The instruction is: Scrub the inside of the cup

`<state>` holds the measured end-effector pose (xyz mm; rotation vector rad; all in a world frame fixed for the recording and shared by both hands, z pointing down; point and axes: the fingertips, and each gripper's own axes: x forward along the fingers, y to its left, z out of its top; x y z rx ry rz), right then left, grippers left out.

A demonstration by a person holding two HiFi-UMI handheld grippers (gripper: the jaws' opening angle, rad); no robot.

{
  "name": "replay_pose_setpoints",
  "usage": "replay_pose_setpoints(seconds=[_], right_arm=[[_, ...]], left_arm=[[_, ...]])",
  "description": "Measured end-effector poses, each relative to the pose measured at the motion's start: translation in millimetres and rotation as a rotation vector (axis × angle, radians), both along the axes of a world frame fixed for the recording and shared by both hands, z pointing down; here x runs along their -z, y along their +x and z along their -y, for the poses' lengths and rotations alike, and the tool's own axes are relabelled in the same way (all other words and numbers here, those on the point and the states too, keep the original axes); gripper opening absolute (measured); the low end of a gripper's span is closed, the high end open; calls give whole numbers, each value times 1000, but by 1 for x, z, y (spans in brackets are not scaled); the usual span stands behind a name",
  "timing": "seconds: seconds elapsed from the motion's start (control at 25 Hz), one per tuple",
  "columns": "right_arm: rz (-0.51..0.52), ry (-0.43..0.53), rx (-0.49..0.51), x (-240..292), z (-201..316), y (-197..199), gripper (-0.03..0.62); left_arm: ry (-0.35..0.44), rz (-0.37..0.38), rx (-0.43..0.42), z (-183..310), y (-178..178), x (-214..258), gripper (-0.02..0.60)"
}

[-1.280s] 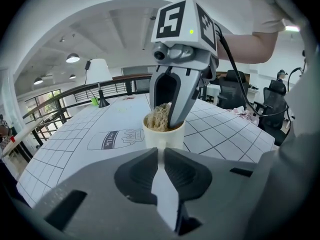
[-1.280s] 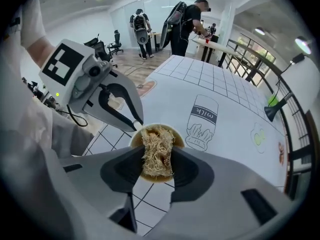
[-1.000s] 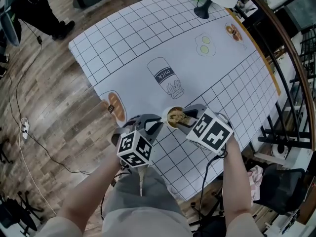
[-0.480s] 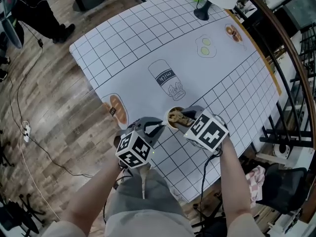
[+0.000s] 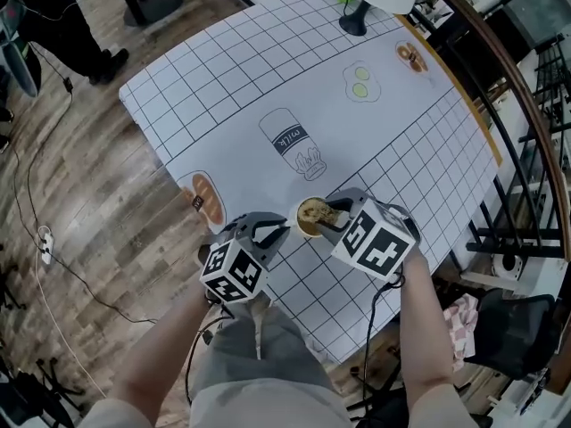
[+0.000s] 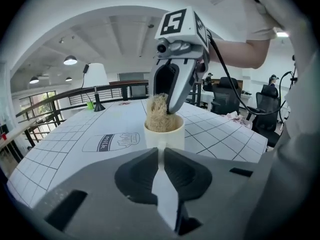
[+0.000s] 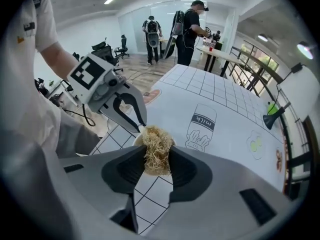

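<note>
My left gripper is pinched narrow on a thin white part of the cup on the side nearest me; whether that part is handle or wall I can't tell. The cup stands upright on the gridded table sheet near its front edge, just below the printed milk bottle. My right gripper points steeply down, its jaws just closing tighter on a tan fibre scrubber; the wad sits in the cup's mouth
</note>
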<state>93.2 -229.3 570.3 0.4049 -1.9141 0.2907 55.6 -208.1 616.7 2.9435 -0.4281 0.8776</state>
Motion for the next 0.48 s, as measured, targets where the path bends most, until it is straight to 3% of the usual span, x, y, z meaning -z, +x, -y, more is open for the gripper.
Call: replay_pose_setpoints(seconds=[0.24,0.48], right_arm=[[-18,-23,-59,-34,-5,0,126],[181,-46,-50,-4,-23,-3,124]], left_arm=[[4,20,-8,0,3,1,48],[11,25,-20,-2,-3,-2,48]])
